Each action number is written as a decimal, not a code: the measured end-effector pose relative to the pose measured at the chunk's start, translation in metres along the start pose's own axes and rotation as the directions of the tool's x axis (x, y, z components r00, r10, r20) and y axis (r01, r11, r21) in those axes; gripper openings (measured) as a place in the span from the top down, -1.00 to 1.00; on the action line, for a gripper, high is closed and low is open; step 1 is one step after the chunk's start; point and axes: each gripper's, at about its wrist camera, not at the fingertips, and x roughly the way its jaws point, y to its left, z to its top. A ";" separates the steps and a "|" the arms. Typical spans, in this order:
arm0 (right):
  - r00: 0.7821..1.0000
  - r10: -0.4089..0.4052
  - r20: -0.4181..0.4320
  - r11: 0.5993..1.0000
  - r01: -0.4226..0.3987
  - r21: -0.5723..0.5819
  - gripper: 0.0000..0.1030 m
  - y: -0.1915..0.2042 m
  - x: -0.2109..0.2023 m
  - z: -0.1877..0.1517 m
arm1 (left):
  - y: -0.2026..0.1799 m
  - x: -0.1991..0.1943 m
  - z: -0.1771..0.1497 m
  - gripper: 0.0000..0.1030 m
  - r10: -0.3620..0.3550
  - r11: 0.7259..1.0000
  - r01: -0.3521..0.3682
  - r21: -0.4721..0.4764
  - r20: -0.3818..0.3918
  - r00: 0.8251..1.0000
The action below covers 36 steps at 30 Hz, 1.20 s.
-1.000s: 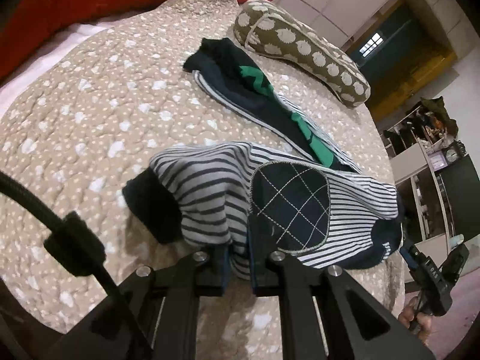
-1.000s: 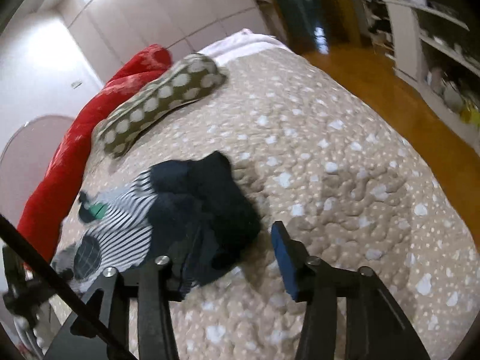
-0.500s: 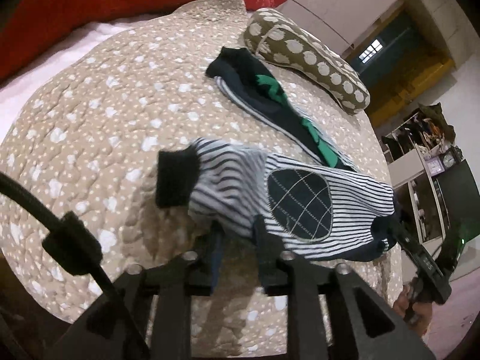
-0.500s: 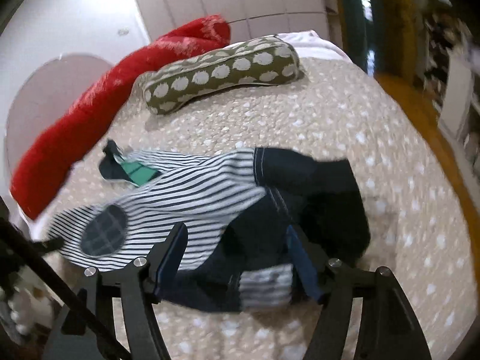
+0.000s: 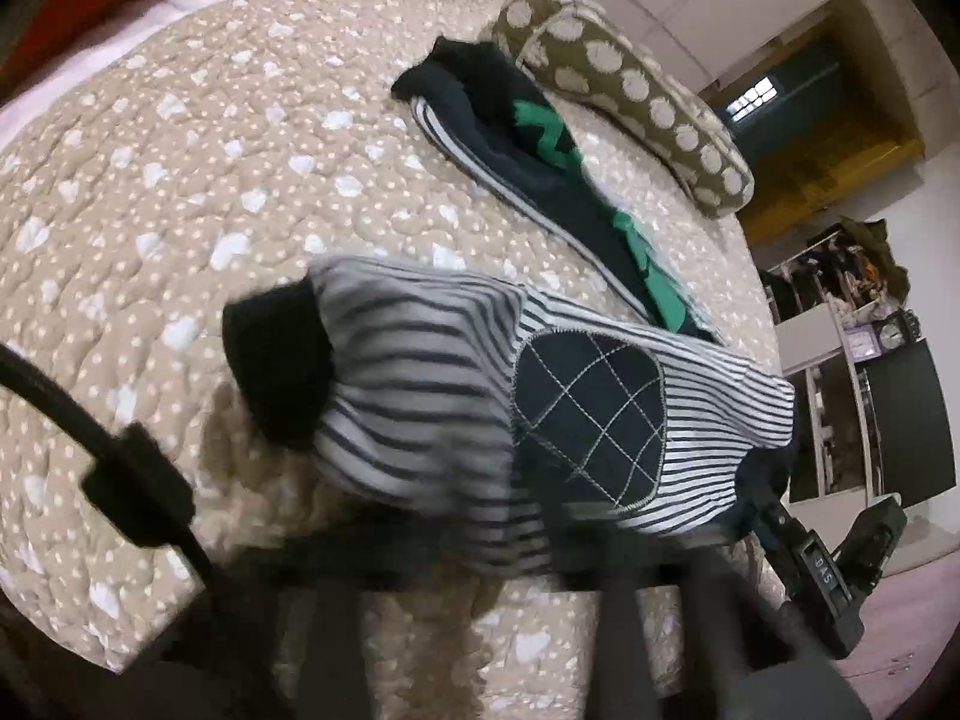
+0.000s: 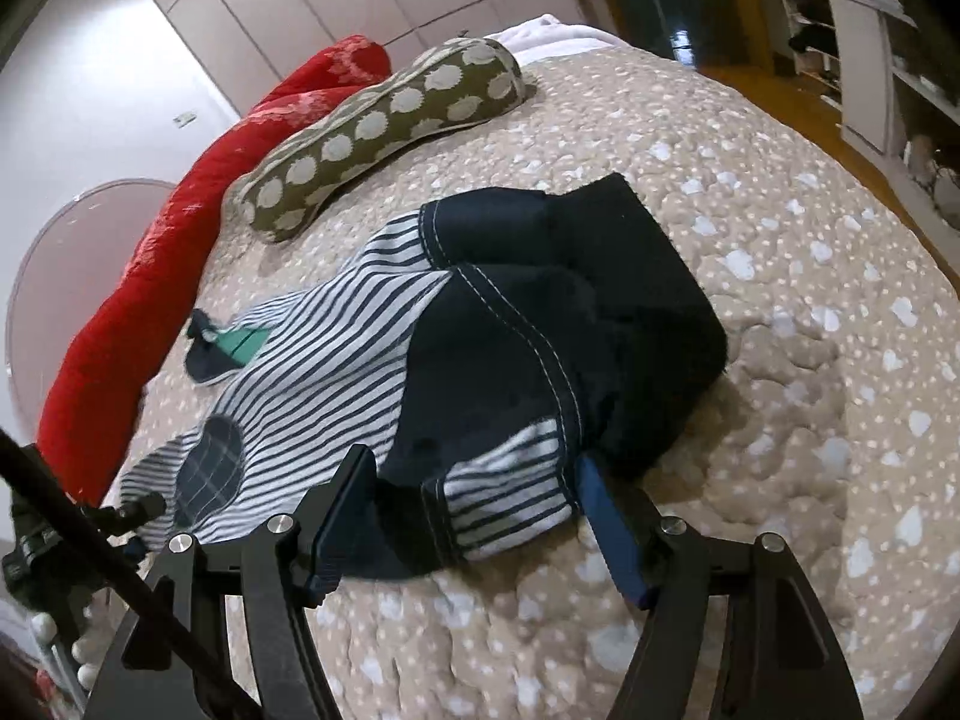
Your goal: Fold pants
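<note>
Small striped pants [image 5: 420,396] with a dark quilted knee patch [image 5: 588,414] and dark cuff [image 5: 276,372] lie on the bed. In the right wrist view the pants [image 6: 336,360] show their dark waist part [image 6: 570,312]. My left gripper [image 5: 498,546] is blurred and appears shut on the striped leg, lifting it. My right gripper [image 6: 474,528] is open, its fingers either side of the waist end's striped edge. The pants' other leg with green trim [image 5: 540,168] lies stretched toward the pillow.
A brown spotted pillow [image 6: 384,126] and a red blanket [image 6: 150,258] lie at the far side of the beige quilted bed [image 6: 780,240]. Shelves and wooden floor are to the right. The right gripper shows in the left wrist view [image 5: 840,570].
The left gripper has lifted and moved the striped leg; its view is now blurred. The right gripper has come up to the waist end and now straddles it.
</note>
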 end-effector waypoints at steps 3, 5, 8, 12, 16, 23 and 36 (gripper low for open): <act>1.000 0.007 -0.021 1.000 -0.007 -0.003 0.86 -0.001 0.005 0.005 | -0.005 0.002 -0.003 0.88 0.017 1.000 -0.017 0.002 0.005 1.000; 0.999 0.037 -0.010 0.999 -0.037 0.024 0.88 -0.005 -0.004 0.006 | -0.010 -0.004 -0.008 0.88 0.018 0.999 -0.019 0.026 0.013 1.000; 0.999 0.043 0.004 0.999 -0.043 0.001 0.89 -0.002 -0.026 0.000 | -0.014 -0.018 -0.016 0.88 0.025 0.998 -0.027 0.064 0.021 0.999; 0.999 0.039 0.006 0.998 -0.038 -0.058 0.90 0.003 -0.056 -0.022 | -0.015 -0.034 -0.030 0.88 0.041 0.994 -0.043 0.098 0.026 0.999; 0.998 0.029 -0.051 0.999 -0.031 -0.038 0.92 -0.011 -0.058 -0.050 | -0.005 -0.026 -0.048 0.88 0.097 0.991 -0.093 0.099 -0.031 0.995; 1.000 0.021 0.001 0.999 -0.021 -0.039 0.79 -0.021 -0.077 -0.046 | 0.000 -0.048 -0.058 0.83 0.058 0.986 -0.057 0.155 -0.002 0.998; 0.997 0.067 -0.037 0.976 -0.073 -0.208 0.00 0.061 -0.021 0.012 | -0.015 -0.075 0.023 -0.06 -0.071 0.996 0.065 0.062 0.091 0.993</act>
